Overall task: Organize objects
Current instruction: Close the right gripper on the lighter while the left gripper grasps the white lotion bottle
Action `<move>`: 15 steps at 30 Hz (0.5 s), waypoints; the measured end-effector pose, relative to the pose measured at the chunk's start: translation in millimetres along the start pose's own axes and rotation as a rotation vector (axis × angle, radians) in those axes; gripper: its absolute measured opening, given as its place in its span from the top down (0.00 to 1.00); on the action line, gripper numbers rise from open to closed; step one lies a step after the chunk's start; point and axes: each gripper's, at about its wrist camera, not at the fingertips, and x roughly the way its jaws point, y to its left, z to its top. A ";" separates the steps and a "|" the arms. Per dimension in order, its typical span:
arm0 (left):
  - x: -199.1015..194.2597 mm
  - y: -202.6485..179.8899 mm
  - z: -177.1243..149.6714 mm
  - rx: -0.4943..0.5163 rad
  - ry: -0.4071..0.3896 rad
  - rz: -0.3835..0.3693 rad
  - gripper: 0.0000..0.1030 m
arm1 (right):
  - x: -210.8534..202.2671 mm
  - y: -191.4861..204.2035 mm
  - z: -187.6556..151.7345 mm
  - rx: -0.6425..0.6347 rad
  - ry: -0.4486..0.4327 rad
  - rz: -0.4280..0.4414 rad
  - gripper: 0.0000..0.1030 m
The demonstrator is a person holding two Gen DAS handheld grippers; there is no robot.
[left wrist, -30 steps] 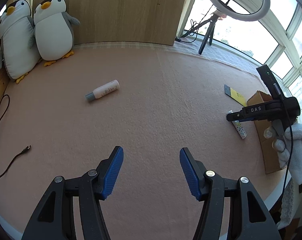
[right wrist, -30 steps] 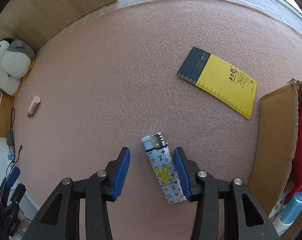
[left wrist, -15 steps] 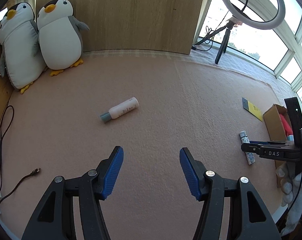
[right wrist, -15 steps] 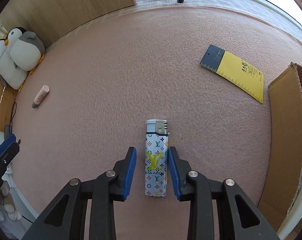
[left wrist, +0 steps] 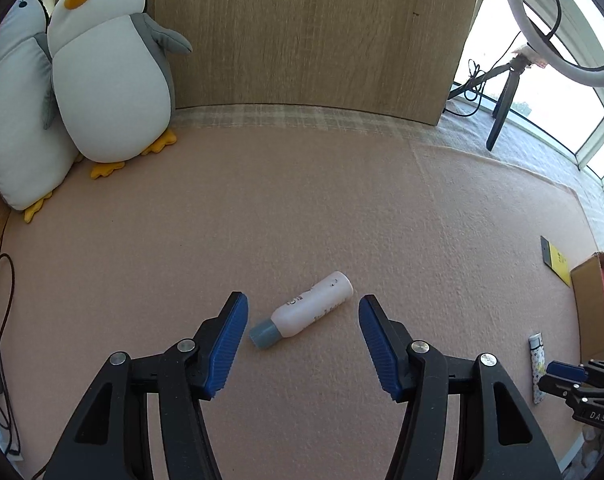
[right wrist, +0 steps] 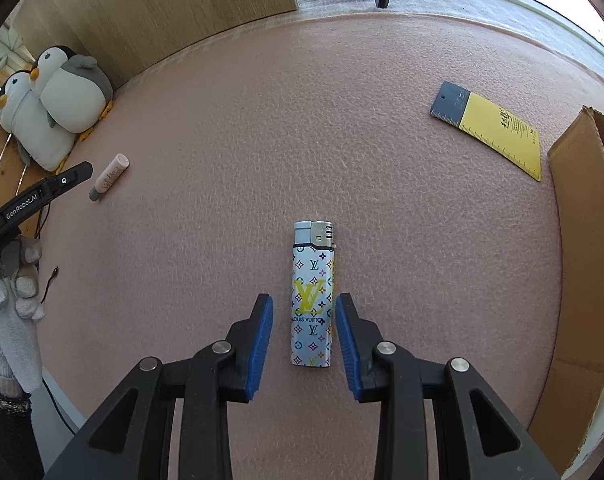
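1. On the pink felt tabletop (right wrist: 342, 120), the right claw (right wrist: 304, 334) is spread around a patterned lighter (right wrist: 313, 296); its blue pads flank the lighter's lower half with a thin gap on each side, so nothing is pinched.
2. Lying flat, the lighter points its metal head away from the claw, and its body runs straight along the line of the fingers.
3. Over at the left side, the left claw (left wrist: 304, 342) is spread wide, with a small white bottle (left wrist: 304, 316) lying between and just ahead of its tips.
4. Tilted on its side, the bottle has its grey cap near the left pad and its rounded base toward the right pad; neither pad touches it.
5. Beyond the lighter to the right, a yellow ruler card (right wrist: 490, 128) with a dark end lies flat, close to an open cardboard box (right wrist: 582, 280) at the tabletop's right edge.
6. Against the wooden back panel (left wrist: 302, 32), two plush penguins (left wrist: 105, 64) lean side by side in the far left corner.
7. Near the window stands a ring light (left wrist: 562, 20) on a tripod.
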 end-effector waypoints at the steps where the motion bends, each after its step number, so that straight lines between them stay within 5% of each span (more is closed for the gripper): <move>1: 6.3 0.3 1.9 0.008 0.014 -0.009 0.41 | -2.5 -2.5 -2.0 0.005 -0.002 -0.001 0.71; 15: 42.4 -7.8 0.9 0.073 0.113 -0.087 0.78 | 12.6 5.0 3.4 0.029 -0.005 -0.021 0.72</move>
